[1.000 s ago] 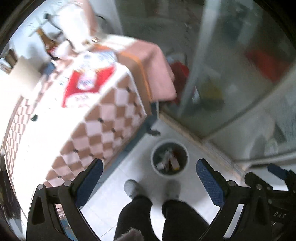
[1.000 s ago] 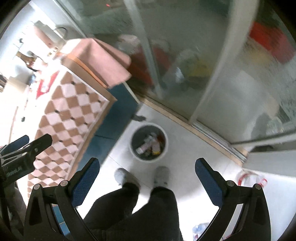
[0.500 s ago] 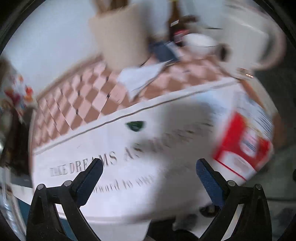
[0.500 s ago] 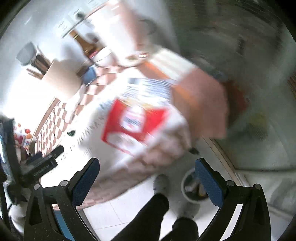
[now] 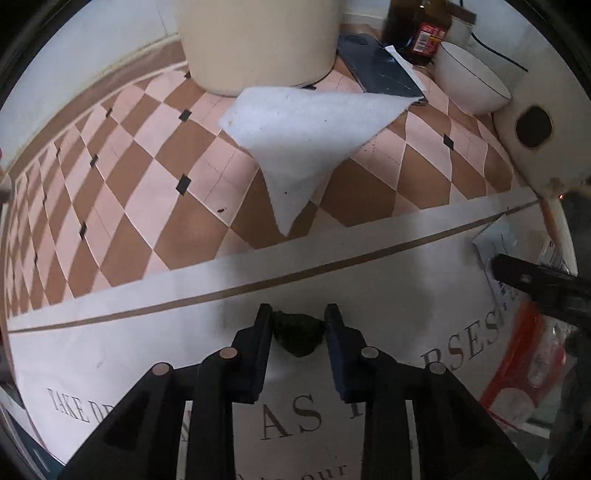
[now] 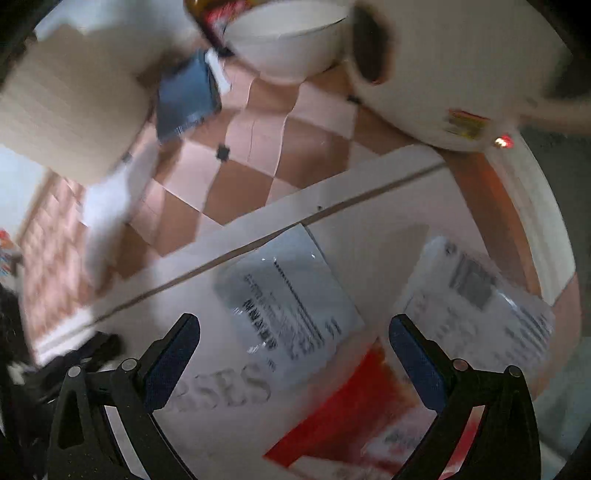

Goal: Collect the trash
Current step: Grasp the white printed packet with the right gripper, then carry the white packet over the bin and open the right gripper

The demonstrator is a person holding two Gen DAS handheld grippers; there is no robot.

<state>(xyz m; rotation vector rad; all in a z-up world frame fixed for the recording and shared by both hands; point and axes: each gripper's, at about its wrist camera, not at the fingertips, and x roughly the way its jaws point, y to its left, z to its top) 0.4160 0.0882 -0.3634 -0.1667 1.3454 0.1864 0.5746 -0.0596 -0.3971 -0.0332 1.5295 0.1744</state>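
We are holding the left gripper point(image 5: 297, 321) pointed steeply down at the counter point(image 5: 147, 332), its jaws having just been closing and now standing narrow on a small dark green crumpled scrap point(image 5: 297, 333). Both pads are touching the scrap's sides. The scrap is lying on the white printed mat point(image 5: 369, 280), just below the mat's brown stripe and above the lettering.

We are holding the right gripper point(image 6: 294, 341) over the same mat, jaws standing wide with nothing between the pads. Below it, 2 clear printed packets are lying on the mat: one packet point(image 6: 291, 295) directly between the fingers, the other packet point(image 6: 476, 295) off to the right near the counter's edge. A red-and-white wrapper point(image 6: 354, 410) is lying beneath them. This view is blurred, so we cannot read the print.

Beyond the mat, in the left wrist view, we are noting a white napkin point(image 5: 310, 136) lying on the pink-and-brown checked cloth point(image 5: 129, 184), touching a cream round container point(image 5: 258, 40). A dark flat pouch point(image 5: 380, 66), a brown bottle point(image 5: 417, 26) and a white bowl point(image 5: 469, 81) are standing at the far side.
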